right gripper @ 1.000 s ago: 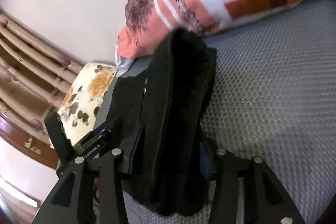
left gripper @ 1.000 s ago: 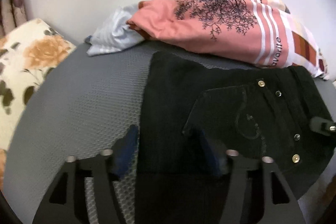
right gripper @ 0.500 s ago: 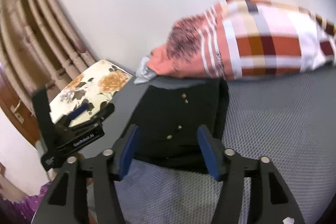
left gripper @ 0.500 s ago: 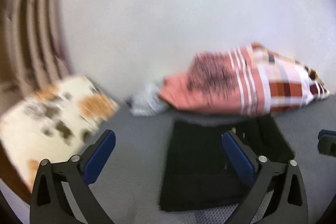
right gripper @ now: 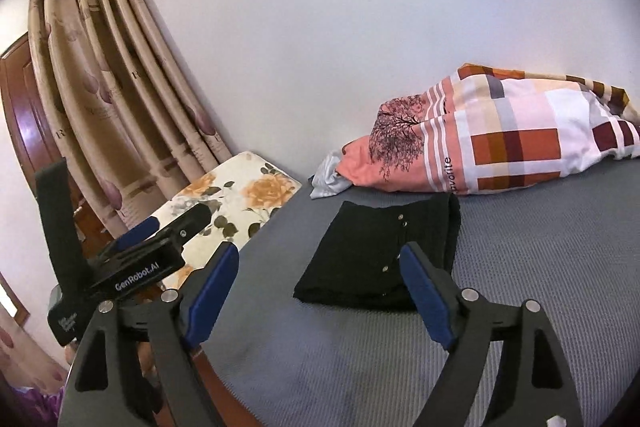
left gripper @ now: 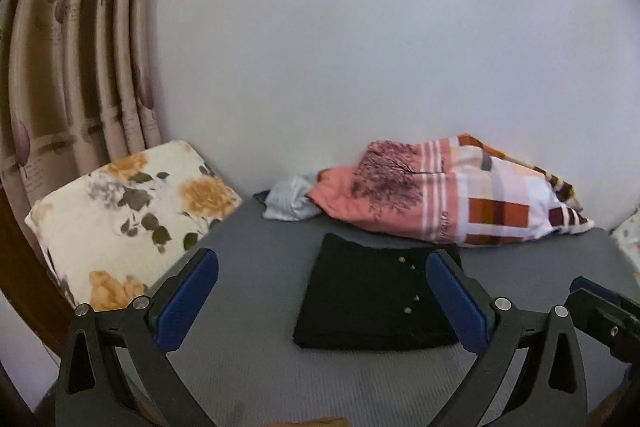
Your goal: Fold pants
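Nearest the lenses, both tools hang over the grey mattress (left gripper: 248, 367) with nothing between their blue pads. The left gripper (left gripper: 320, 297) stands spread as wide as it goes and holds nothing. The right gripper (right gripper: 316, 289) is opening, its jaws already well apart, and it too has hold of nothing; in the left wrist view its tip pokes in at the right edge.

Just beyond them lie the black pants (left gripper: 376, 297), folded into a compact rectangle, flat on the mattress, with a row of small metal studs facing up. Neither tool touches them. By the look of it, the fold is finished or nearly so.

As for risk, the near edge of the bundle sits close under the fingertips, so a careless sweep of either tool could snag a layer and drag the fold open. In the right wrist view the right side of the bundle stands thicker and slightly raised; I judge that side could slump or spring loose if left unpressed.

Farther back, a floral pillow (left gripper: 120, 227) lies at the left, a patterned pink quilt (left gripper: 460, 203) is heaped against the white wall, with a pale blue cloth (left gripper: 290, 205) beside it, well apart from the pants. Curtains (right gripper: 112, 75) hang at the far left. No container is visible.
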Demonstrator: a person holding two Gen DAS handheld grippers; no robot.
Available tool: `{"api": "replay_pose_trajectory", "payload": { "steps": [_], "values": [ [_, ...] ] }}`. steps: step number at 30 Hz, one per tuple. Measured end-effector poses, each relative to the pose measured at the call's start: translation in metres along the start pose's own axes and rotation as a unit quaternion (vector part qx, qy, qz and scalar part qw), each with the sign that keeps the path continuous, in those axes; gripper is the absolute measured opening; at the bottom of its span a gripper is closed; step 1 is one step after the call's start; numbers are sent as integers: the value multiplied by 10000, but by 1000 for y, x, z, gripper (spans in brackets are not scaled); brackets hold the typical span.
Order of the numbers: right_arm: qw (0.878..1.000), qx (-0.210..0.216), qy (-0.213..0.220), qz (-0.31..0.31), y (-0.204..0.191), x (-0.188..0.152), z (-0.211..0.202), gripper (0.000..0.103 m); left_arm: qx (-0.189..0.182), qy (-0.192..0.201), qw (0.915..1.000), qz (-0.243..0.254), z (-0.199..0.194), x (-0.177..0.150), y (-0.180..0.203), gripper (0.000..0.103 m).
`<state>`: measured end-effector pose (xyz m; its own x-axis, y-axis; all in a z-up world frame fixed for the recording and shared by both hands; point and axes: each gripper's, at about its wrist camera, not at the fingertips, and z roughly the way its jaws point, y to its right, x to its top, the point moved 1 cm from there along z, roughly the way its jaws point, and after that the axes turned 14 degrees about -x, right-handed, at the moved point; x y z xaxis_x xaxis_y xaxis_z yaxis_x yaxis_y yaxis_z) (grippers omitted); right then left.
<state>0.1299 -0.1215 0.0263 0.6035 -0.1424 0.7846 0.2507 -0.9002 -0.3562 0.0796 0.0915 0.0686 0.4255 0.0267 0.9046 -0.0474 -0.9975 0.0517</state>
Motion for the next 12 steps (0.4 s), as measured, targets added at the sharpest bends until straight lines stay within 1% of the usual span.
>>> {"api": "replay_pose_trajectory", "payload": {
  "steps": [3, 5, 8, 10, 12],
  "values": [
    [10000, -35, -16, -28, -2, -6, -9, 83, -117, -148, 9998, 46, -1, -4, 4, 103],
    [10000, -31, -34, -26, -4, -8, -12, 84, -155, -151, 9998, 47, -3, -7, 5, 103],
    [9999, -69, -62, -39, -7, -12, -14, 87, -44, -197, 9998, 74, 0, -13, 6, 103],
    [9999, -57, -95, -31, -10, -13, -14, 87, -127, -279, 9995, 49, 1, -16, 6, 103],
    [9998, -132, -104, -84, -14, -13, -15, 89, -104, -261, 9996, 5, 0, -18, 4, 103]
  ]
}}
